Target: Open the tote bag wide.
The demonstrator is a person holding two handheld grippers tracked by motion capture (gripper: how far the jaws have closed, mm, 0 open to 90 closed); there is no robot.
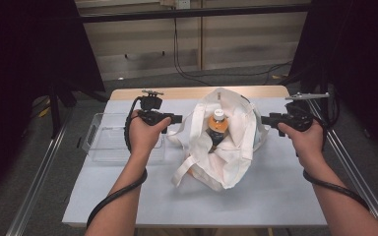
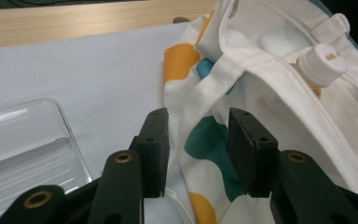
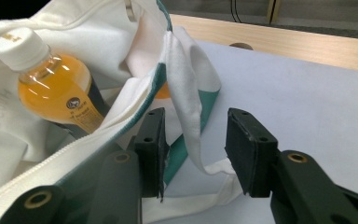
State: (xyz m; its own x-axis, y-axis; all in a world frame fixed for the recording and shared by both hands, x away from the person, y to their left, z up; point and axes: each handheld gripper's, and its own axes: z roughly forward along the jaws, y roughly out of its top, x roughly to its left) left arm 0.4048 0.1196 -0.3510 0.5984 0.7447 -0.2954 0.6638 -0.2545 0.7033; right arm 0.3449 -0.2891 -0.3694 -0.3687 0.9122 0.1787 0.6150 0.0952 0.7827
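So the tote bag [image 1: 226, 147] is sitting pretty much in the middle of the table [image 1: 275, 196], white canvas with teal and orange blobs printed on the outside, and its mouth is open toward the top. Inside it there's a bottle [image 1: 217, 127] with a white cap and orange drink in it (dark label around the lower part), leaning with the cap poking up near the bag's opening. The left gripper [image 1: 176, 118] is just beside the bag's left side, and in the left gripper view its claw is spread, with the bag's cloth and a strap [image 2: 214, 79] hanging in the gap between the two pads; the cloth brushes the inner side of the left pad, but nothing is pinched. Same deal for the right gripper [image 1: 265, 118] on the bag's right side: claw spread, a fold of the bag's edge drooping between the pads, loose, not squeezed. No earlier frame to compare, so that's just how they stand. Off to the left of the bag, near the person's left hand [image 1: 142, 135], there's a clear plastic tray [image 1: 98, 142] lying flat on the table.
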